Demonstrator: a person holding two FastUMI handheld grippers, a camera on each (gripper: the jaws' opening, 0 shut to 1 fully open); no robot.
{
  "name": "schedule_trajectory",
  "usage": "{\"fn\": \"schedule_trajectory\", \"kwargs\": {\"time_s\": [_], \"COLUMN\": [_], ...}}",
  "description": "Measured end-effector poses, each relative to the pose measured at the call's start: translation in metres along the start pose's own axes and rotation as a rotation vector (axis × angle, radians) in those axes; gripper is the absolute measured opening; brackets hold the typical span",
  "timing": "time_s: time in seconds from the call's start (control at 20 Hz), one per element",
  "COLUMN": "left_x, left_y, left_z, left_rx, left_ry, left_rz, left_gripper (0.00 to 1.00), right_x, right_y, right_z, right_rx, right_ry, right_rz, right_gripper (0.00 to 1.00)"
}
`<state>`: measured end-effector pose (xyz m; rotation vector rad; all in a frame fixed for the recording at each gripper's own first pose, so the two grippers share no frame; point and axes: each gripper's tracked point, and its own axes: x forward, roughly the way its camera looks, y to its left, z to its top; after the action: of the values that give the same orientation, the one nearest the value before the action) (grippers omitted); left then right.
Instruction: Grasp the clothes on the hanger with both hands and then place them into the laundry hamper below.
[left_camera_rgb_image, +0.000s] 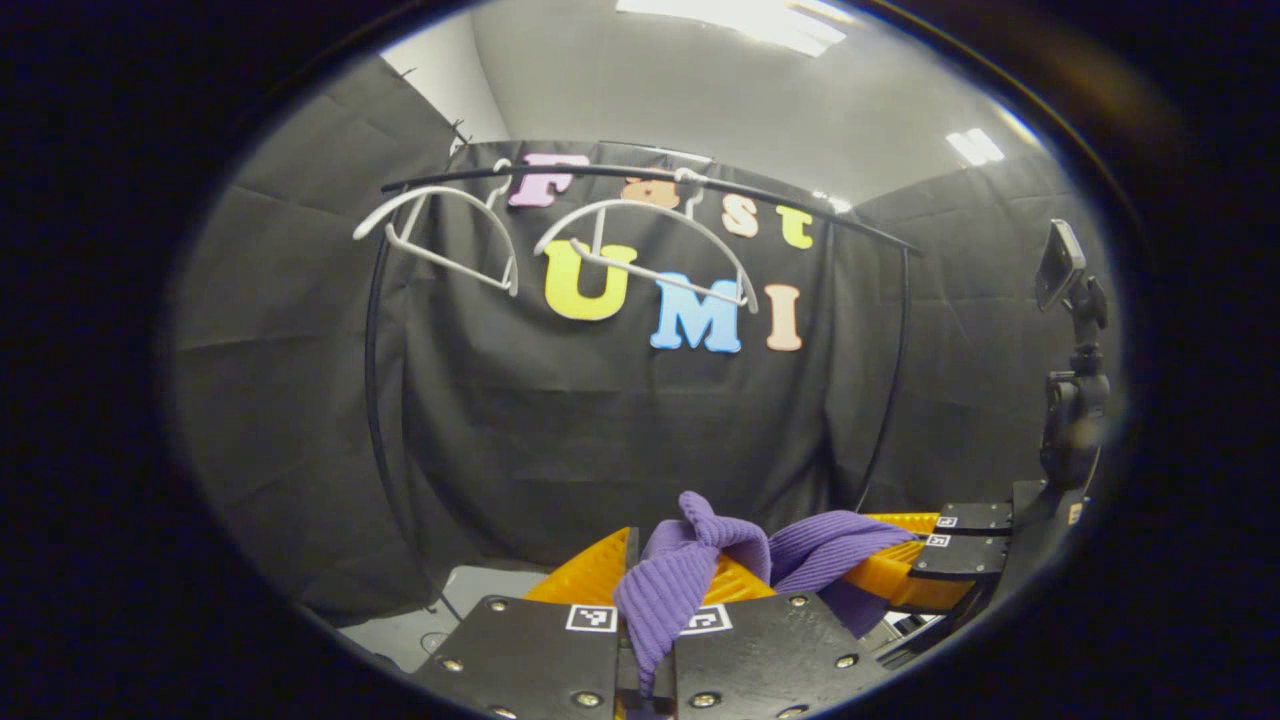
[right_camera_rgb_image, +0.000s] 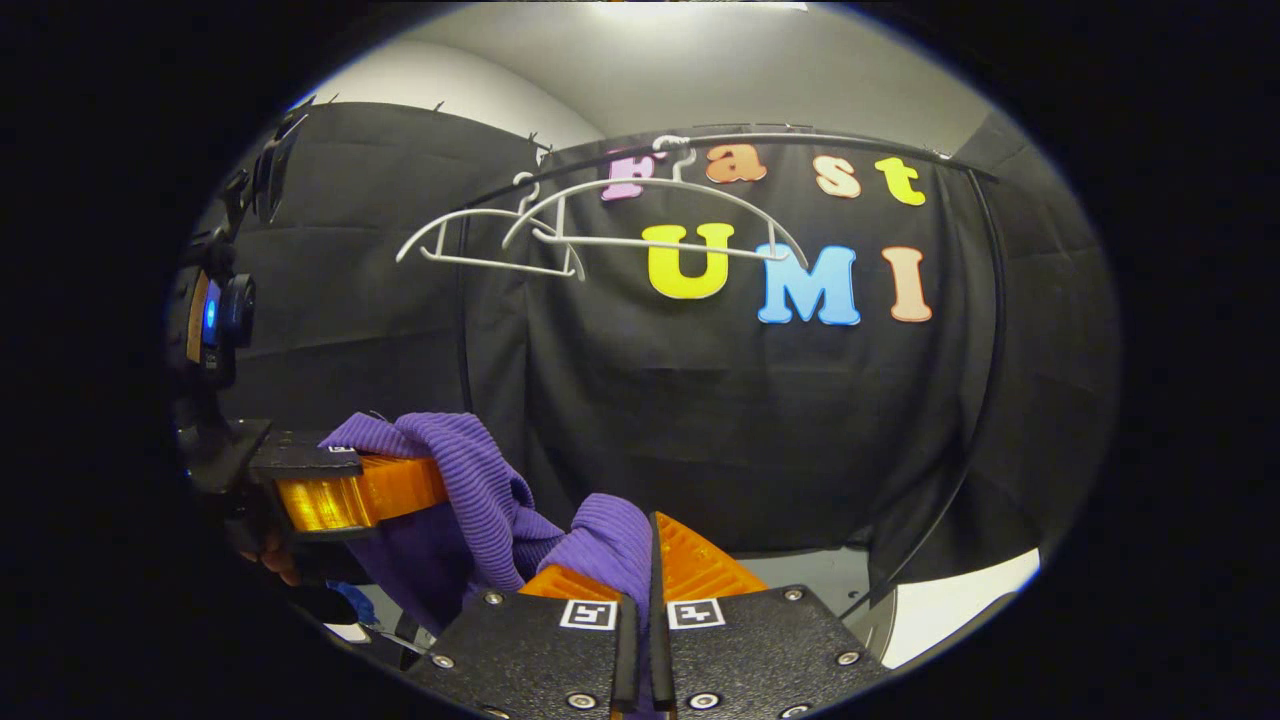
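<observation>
No words, brand names or numbers legible on any object. By way of signs, just square black-and-white coded markers: a pair side by side on the dark body plates of the left gripper, one per plate, right behind the fingers. A like pair on the plates of the right gripper, seen in the right gripper view. Farther off at the right of the left gripper view, two more such squares on the right gripper's body, small and tilted. Patterns blocky, not readable as characters. Nothing printed on the purple garment.
</observation>
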<state>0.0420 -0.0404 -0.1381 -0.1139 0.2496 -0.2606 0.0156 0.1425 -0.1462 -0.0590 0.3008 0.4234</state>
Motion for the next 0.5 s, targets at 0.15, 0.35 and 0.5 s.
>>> {"fn": "schedule_trajectory", "kwargs": {"time_s": [0.15, 0.35, 0.5], "left_x": [0.006, 0.009, 0.018], "left_y": [0.008, 0.013, 0.017], "left_z": [-0.034, -0.098, -0.136], "left_rx": [-0.015, -0.052, -0.059], "left_ry": [0.061, 0.176, 0.252], "left_rz": [0.023, 0.055, 0.094], "left_gripper": [0.01, 0.01, 0.02], "right_x": [0.001, 0.003, -0.003], "right_y": [-0.002, -0.004, -0.009], "right_z": [-0.035, -0.085, -0.113], "right_rx": [0.002, 0.009, 0.025], "right_ry": [0.073, 0.18, 0.235], "right_rz": [-0.016, -0.019, -0.033], "right_gripper": [0.05, 0.05, 0.05]}}
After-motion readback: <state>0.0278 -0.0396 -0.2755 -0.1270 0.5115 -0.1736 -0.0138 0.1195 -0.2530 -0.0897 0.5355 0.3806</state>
